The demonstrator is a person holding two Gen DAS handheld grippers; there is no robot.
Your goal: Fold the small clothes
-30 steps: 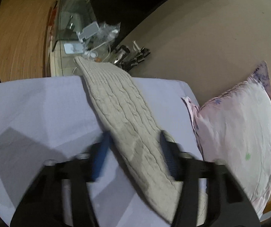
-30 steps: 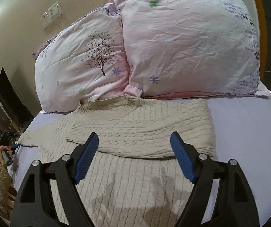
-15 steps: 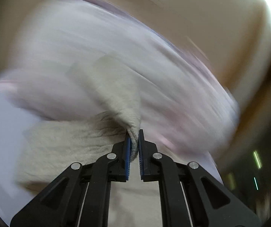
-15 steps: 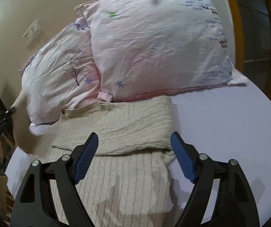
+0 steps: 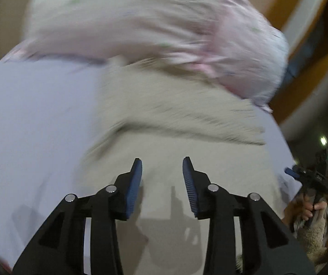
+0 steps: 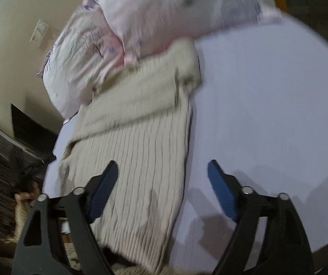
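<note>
A cream cable-knit sweater (image 5: 186, 123) lies flat on the lavender bed sheet (image 5: 37, 126), both sleeves folded across its chest; it also shows in the right wrist view (image 6: 141, 151). My left gripper (image 5: 162, 162) is open and empty, hovering over the sweater's lower body. My right gripper (image 6: 163, 167) is open wide and empty, above the sweater's right edge, its left finger over the knit and its right finger over the bare sheet (image 6: 267, 103). Both views are motion-blurred.
Two pink floral pillows (image 6: 141, 20) lie at the head of the bed, touching the sweater's collar; they show in the left wrist view too (image 5: 152, 23). The other hand and its gripper (image 5: 312, 178) are at the right edge. A beige wall (image 6: 10, 23) stands behind.
My left gripper carried the left sleeve across the sweater's chest, let it go and opened. My right gripper swung to the right, toward the sweater's right edge, staying open.
</note>
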